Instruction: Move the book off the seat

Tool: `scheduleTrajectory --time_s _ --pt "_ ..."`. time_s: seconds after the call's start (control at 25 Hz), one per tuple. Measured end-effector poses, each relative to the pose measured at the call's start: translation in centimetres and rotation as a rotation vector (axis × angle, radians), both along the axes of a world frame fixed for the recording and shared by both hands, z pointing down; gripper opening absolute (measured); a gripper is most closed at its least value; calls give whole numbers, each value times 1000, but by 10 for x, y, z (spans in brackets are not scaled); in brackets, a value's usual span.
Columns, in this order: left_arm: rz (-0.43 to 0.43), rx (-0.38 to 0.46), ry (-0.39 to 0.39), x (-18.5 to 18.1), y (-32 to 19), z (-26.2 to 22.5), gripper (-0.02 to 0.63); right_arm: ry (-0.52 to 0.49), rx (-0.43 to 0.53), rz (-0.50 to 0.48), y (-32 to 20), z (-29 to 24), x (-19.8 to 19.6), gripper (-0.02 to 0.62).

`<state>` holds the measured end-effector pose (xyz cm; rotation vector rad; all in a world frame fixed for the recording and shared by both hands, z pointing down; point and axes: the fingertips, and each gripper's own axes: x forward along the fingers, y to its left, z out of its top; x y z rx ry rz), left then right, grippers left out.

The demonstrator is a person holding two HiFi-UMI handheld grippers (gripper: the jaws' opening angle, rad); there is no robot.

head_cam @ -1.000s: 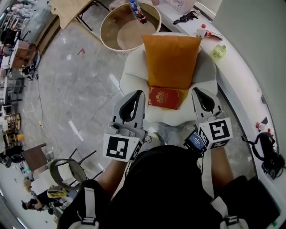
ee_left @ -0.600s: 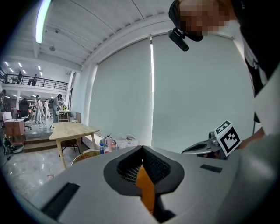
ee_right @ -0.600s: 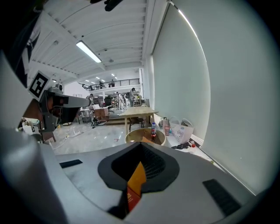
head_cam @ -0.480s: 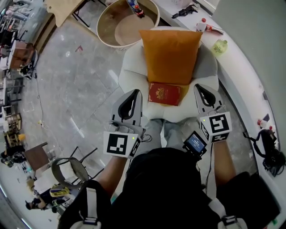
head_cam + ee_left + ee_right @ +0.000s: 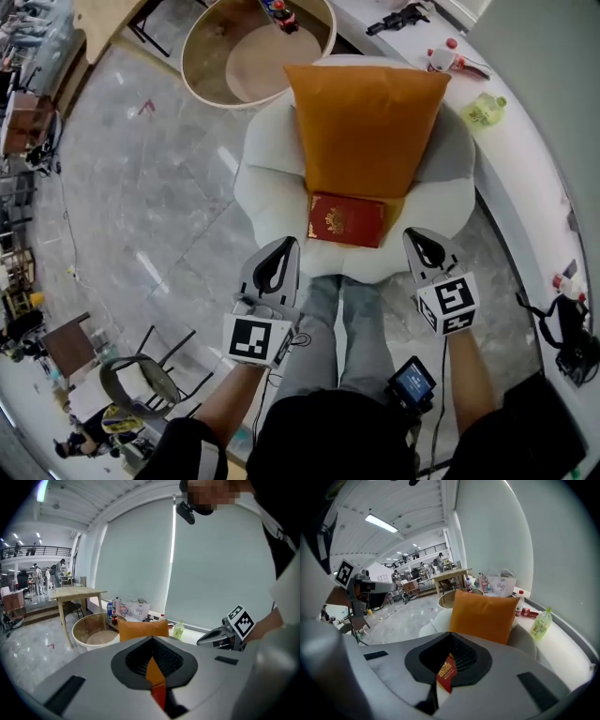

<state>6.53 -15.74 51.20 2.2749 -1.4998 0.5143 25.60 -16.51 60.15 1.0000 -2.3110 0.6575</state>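
Where the book lies: the red book point(image 5: 346, 219) is flat on the front part of the white seat point(image 5: 265, 183), gold emblem up, with its far edge at the foot of the orange cushion point(image 5: 366, 127).
Cushion: stands upright against the chair's back and covers most of it.
Left gripper: the left gripper point(image 5: 287, 244) has its jaws pressed together with nothing between them. Its tip is at the seat's front left edge, to the left of the book and apart from it.
Right gripper: the right gripper point(image 5: 412, 235) likewise has its jaws pressed together and empty. Its tip is at the seat's front right edge, just beside the book's near right corner and not on it.
Between the grippers: the person's legs in jeans point(image 5: 345, 314) reach up to the seat's front.
Behind the chair: a round wooden table point(image 5: 202, 42) with bottles at its far rim.
Right of the chair: a white ledge point(image 5: 525, 164) carrying a green bottle point(image 5: 485, 112).
Floor: grey polished stone point(image 5: 141, 187).
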Motion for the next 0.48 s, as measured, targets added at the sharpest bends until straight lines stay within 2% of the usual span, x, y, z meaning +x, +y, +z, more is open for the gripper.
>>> scheduleTrajectory --time_s 0.12,0.28,0.36,0.48 --pt "-5 -26 -12 -9 -5 39 11 -37 -76 13 -1 58 -5 11" --pt "7 -42 13 -10 -3 96 11 -75 -195 57 5 144 -6 16" --pt "-4 -61 27 -10 -1 122 11 -91 -251 87 11 187 -3 120" --pt "5 -100 13 -9 7 163 11 -111 -326 172 21 246 10 124"
